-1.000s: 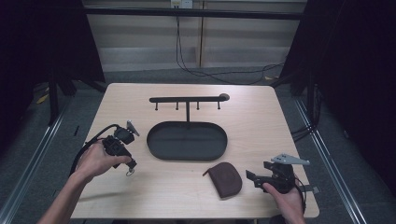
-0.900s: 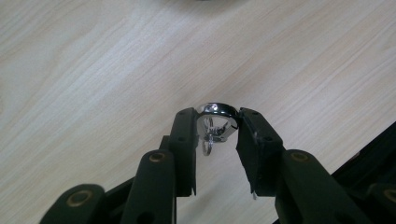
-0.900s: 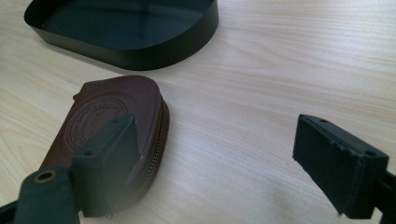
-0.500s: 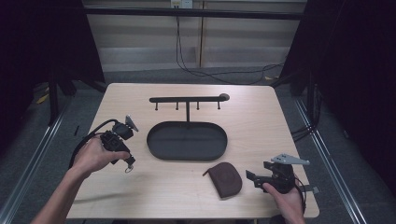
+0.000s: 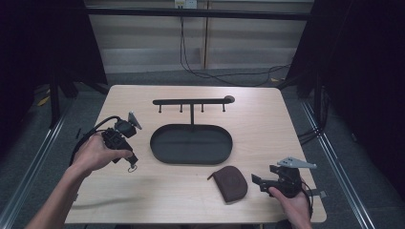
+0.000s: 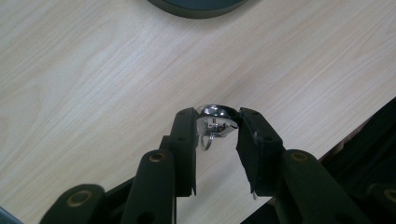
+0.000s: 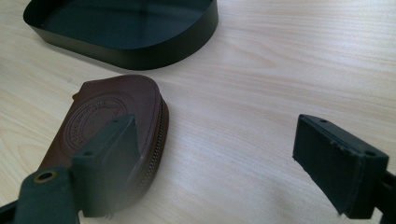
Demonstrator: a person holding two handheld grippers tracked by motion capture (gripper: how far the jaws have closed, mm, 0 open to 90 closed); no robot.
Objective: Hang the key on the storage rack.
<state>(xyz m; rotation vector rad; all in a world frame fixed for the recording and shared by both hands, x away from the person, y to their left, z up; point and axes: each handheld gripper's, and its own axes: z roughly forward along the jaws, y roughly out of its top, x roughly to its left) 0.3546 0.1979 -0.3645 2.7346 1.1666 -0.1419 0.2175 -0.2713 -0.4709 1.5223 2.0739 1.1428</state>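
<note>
My left gripper (image 5: 131,162) sits at the table's left, shut on a small shiny metal clasp (image 6: 213,111) from which a ring (image 5: 132,167) dangles. It hangs a little above the wood, the jaws pointing down. At the front right, my right gripper (image 5: 256,181) rests low with its jaws wide open and nothing between them. A brown leather zip pouch (image 5: 230,182) lies flat just to its left. In the right gripper view the pouch (image 7: 112,107) lies behind the left finger (image 7: 109,163).
A black oval tray (image 5: 156,143) stands mid-table, its wall (image 7: 140,56) beyond the pouch. Behind the tray rises a black T-shaped rack (image 5: 191,101) with several small hooks. The table edge runs close behind the right hand.
The left hand has lifted the metal clasp off the table and drawn it slightly back. The right hand and the pouch have stayed put.
</note>
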